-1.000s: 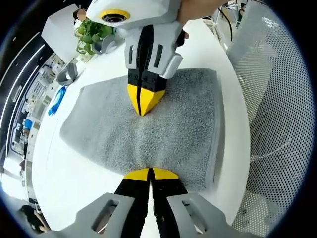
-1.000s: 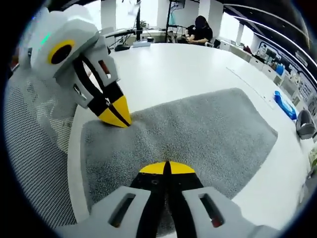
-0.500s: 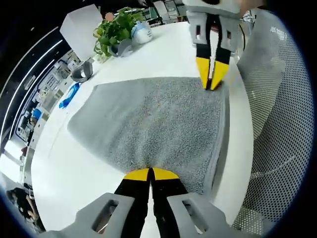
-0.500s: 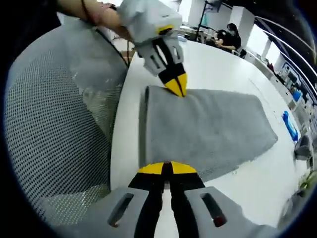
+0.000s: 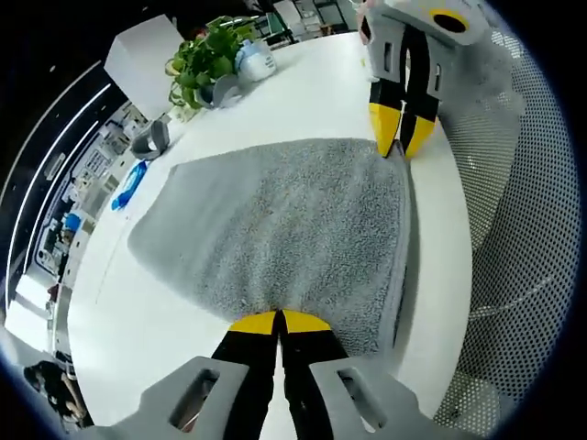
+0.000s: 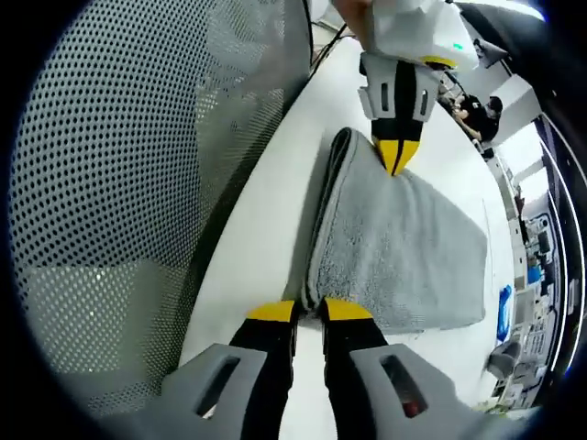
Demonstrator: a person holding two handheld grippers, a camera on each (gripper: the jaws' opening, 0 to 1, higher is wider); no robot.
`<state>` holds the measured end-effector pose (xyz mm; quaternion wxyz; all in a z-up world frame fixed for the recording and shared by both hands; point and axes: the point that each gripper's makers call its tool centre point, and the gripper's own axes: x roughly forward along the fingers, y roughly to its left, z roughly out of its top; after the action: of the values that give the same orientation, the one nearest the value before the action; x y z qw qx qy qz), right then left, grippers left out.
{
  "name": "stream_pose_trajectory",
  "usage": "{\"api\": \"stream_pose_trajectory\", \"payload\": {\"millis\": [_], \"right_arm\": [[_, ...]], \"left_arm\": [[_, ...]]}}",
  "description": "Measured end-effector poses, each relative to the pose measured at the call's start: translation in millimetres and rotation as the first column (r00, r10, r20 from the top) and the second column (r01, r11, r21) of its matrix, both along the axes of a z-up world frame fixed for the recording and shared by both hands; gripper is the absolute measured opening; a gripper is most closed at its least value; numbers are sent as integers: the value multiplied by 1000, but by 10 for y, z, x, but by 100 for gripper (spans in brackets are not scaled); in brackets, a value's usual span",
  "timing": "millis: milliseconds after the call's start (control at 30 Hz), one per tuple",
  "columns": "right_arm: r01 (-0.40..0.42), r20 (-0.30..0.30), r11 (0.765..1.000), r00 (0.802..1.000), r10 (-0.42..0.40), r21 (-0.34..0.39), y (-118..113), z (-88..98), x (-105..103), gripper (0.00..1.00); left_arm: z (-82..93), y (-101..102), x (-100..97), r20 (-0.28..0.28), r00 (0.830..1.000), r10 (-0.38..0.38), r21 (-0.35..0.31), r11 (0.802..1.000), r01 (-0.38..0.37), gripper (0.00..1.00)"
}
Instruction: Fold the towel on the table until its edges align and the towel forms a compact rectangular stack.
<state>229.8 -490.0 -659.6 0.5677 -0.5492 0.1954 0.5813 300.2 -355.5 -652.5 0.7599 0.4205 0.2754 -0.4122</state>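
A grey towel lies folded in a thick rectangle on the white table, its folded side along the table's edge. My left gripper is shut, its yellow tips resting on the towel's near edge; I can't tell whether cloth is pinched. In the right gripper view the towel stretches away, and the left gripper stands tips-down on its far corner. My right gripper is open by a narrow gap, the towel's near corner just ahead of it. From the left gripper view, the right gripper straddles the far right corner.
A mesh chair back stands close against the table's edge beside the towel. At the table's far side are a potted plant, a white box, a grey roll and a blue object. A person sits far off.
My right gripper has travelled from the towel's middle to its corner at the table's edge and opened slightly. The left gripper has stayed shut at the opposite edge.
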Motion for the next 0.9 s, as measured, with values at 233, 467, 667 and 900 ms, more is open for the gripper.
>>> {"api": "stream_pose_trajectory", "payload": {"millis": [233,467,667,900], "right_arm": [[81,-43,997,996,-81,11,-10,11,11,5],[425,-375,893,860,-348,146,14,169,95,2],[545,-532,817,756,-381,190,118,432,221,2],[538,-552,830,742,-381,150,214,471,241,3]], "left_arm": [[20,-19,-8,24,999,-46,40,998,46,1],[646,-855,-297,47,977,-207,-399,893,208,16],[339,-1186,-651,-69,940,-333,-338,895,292,21],[240,-1074,-354,-94,981,-167,-340,932,126,8]]}}
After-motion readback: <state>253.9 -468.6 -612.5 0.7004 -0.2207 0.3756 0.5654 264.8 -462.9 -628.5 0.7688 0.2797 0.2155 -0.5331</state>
